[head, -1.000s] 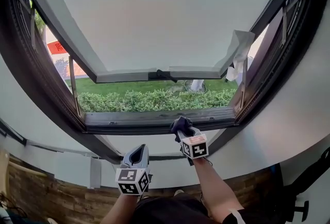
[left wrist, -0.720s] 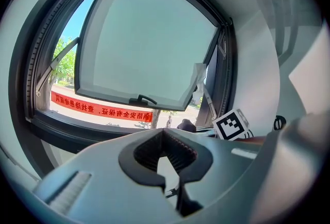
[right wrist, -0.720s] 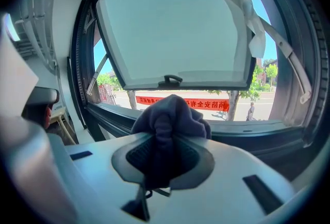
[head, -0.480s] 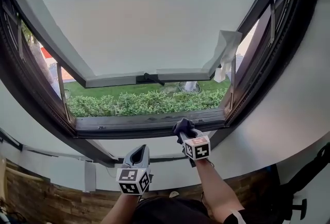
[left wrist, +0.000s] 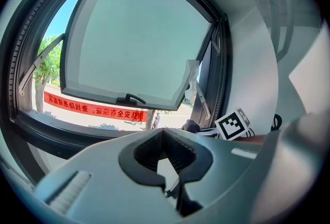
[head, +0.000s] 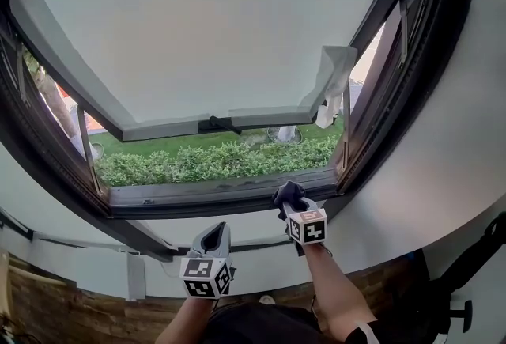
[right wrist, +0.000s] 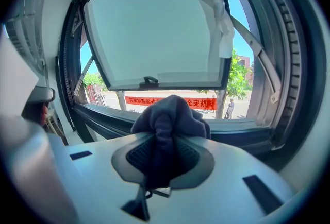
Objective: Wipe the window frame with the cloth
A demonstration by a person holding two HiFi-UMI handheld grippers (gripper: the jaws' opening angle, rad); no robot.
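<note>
Approach: right gripper grasps bunched dark-grey cloth beside lower edge of dark window frame; next, probably press and sweep. Left gripper clenched, empty.

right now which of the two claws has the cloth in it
The right claw: a dark cloth is bunched between its jaws, up by the window frame bottom rail. The left claw is shut with nothing between its jaws.

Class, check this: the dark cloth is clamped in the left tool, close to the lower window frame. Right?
No: the dark cloth is clamped in the right tool, not the left, as the right gripper view shows. It is close to the lower window frame.
</note>
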